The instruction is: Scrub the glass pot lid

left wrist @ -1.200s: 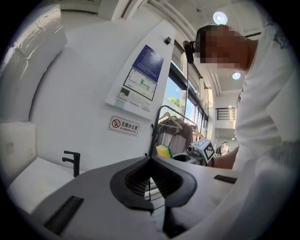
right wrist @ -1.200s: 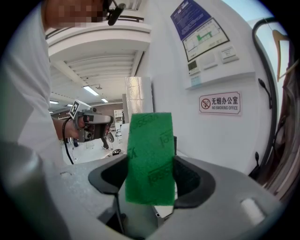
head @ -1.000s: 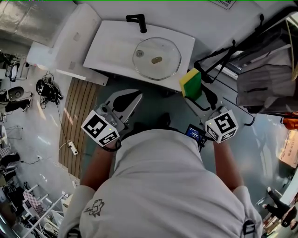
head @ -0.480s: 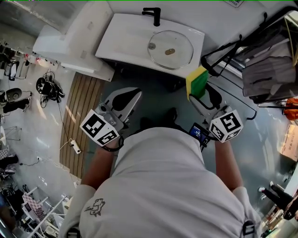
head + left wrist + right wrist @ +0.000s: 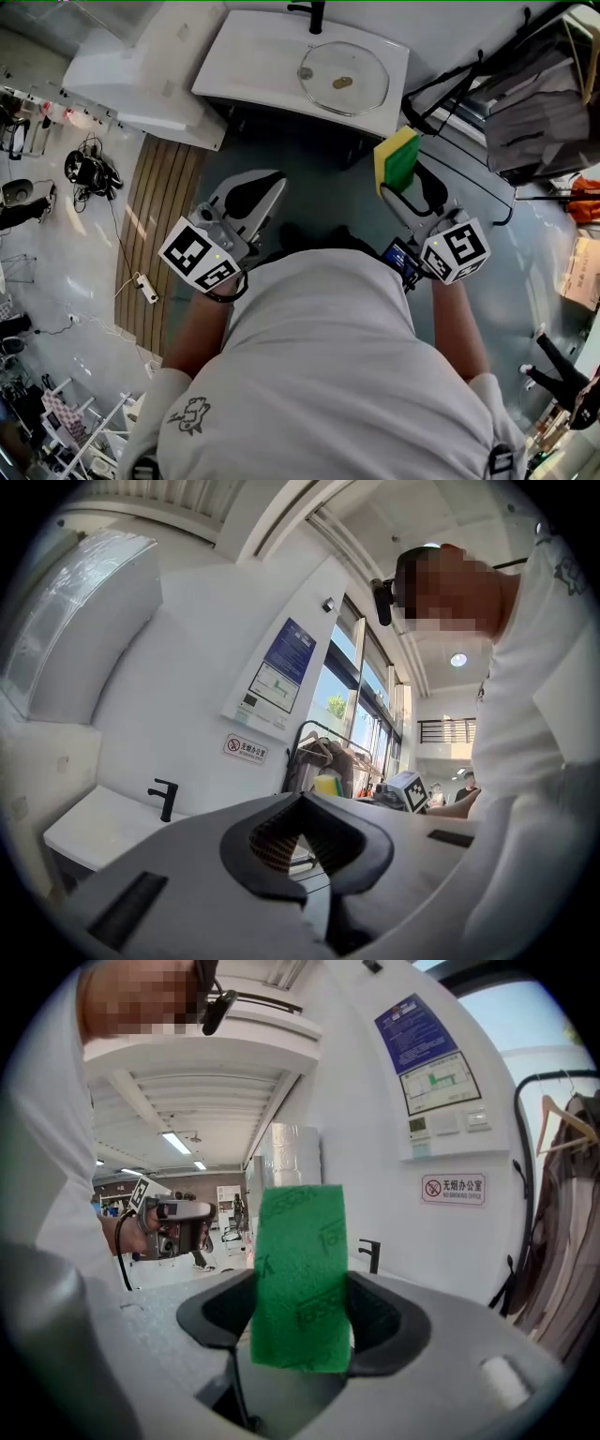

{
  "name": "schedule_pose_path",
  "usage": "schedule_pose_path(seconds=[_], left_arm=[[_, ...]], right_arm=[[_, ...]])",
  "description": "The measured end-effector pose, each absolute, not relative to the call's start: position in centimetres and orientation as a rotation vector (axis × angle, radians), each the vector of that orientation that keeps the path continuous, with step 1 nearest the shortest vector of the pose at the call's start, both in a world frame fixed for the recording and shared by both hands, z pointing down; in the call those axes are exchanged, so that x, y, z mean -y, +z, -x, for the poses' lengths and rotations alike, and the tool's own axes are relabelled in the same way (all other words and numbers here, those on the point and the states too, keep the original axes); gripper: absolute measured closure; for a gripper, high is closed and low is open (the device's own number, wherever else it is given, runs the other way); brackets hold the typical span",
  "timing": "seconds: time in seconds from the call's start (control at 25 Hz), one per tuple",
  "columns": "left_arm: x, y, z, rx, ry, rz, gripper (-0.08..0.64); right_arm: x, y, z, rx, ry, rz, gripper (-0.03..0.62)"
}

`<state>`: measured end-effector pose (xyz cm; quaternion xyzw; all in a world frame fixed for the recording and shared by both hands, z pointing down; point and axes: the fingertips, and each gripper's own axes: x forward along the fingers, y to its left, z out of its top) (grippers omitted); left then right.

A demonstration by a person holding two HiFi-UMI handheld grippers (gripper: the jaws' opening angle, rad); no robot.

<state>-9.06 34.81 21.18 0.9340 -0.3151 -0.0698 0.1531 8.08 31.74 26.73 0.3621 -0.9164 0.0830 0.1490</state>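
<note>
The round glass pot lid (image 5: 344, 78) lies flat in the white sink (image 5: 253, 56) at the top of the head view. Both grippers hang in front of the sink, apart from it. My left gripper (image 5: 273, 180) is shut with nothing between its jaws (image 5: 300, 801). A yellow and green sponge (image 5: 397, 158) stands upright in my right gripper (image 5: 403, 190), which is shut on it. In the right gripper view the sponge's green scouring face (image 5: 300, 1274) fills the gap between the pads (image 5: 386, 1321). The sponge (image 5: 327, 785) also shows small in the left gripper view.
A black faucet (image 5: 314, 13) stands at the sink's back edge. A white cabinet top (image 5: 131, 66) adjoins the sink on the left. A wooden slat mat (image 5: 155, 220) and cables (image 5: 89, 171) lie on the floor at left. A black rack with bags (image 5: 539, 103) stands at right.
The sink and lid have slid up and shrunk in the head view, and the gap between the sponge and the sink's front edge has widened. Both grippers keep their states.
</note>
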Motion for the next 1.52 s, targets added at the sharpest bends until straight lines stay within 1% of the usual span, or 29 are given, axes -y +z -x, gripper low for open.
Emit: schedule_pose_path(seconds=[0.28, 0.68, 1.52], left_arm=[[-36.6, 20.3, 4.6, 0.969, -0.206, -2.674, 0.561], [-38.1, 21.7, -0.8, 1.096, -0.175, -2.652, 0.561], [-38.1, 22.0, -4.1, 1.200, -0.152, -2.601, 0.561]], right_arm=[[-33.5, 25.5, -10.8, 2.694, 0.230, -0.978, 0.299], [-34.7, 27.2, -16.8, 2.714, 0.237, -0.901, 0.299], [-33.8, 27.0, -19.8, 2.752, 0.243, -0.817, 0.299]])
